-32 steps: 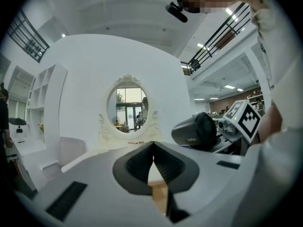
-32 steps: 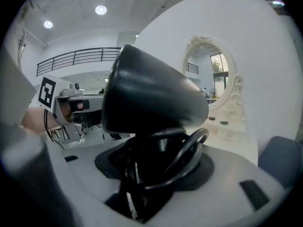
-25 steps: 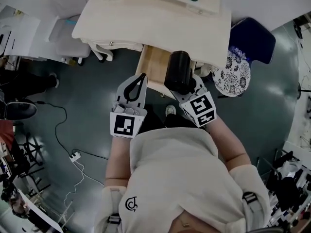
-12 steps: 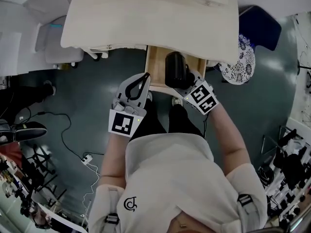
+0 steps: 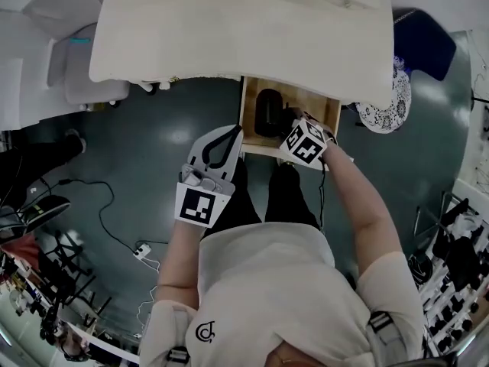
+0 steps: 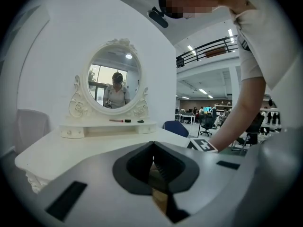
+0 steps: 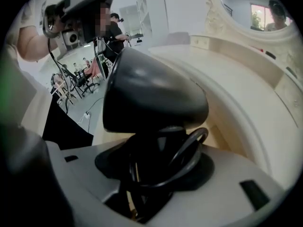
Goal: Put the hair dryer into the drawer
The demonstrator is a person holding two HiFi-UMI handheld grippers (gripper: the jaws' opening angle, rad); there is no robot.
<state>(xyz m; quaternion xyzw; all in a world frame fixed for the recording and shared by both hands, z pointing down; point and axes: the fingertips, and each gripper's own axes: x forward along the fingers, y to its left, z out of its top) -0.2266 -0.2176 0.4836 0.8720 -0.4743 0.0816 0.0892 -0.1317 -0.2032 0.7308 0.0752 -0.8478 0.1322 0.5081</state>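
Note:
The black hair dryer (image 5: 268, 111) hangs low inside the open wooden drawer (image 5: 327, 110) under the white vanity table (image 5: 229, 29). My right gripper (image 5: 286, 124) is shut on its handle and points steeply down. In the right gripper view the hair dryer (image 7: 151, 91) fills the middle, with its handle and looped cord (image 7: 177, 162) pinched between the jaws of the right gripper (image 7: 158, 174). My left gripper (image 5: 231, 134) hovers just left of the drawer front, shut and holding nothing. The left gripper (image 6: 152, 150) shows its tips together in its own view.
An oval mirror (image 6: 114, 82) stands on the vanity shelf with small items below it. A blue chair (image 5: 419, 38) and a patterned cushion (image 5: 391, 102) sit to the right. A white seat (image 5: 82, 73) is at the left. A power strip with its cable (image 5: 140, 250) lies on the floor.
The right gripper has gone down with the hair dryer, from in front of the table edge into the drawer. The left gripper has sunk a little and shifted toward the drawer front.

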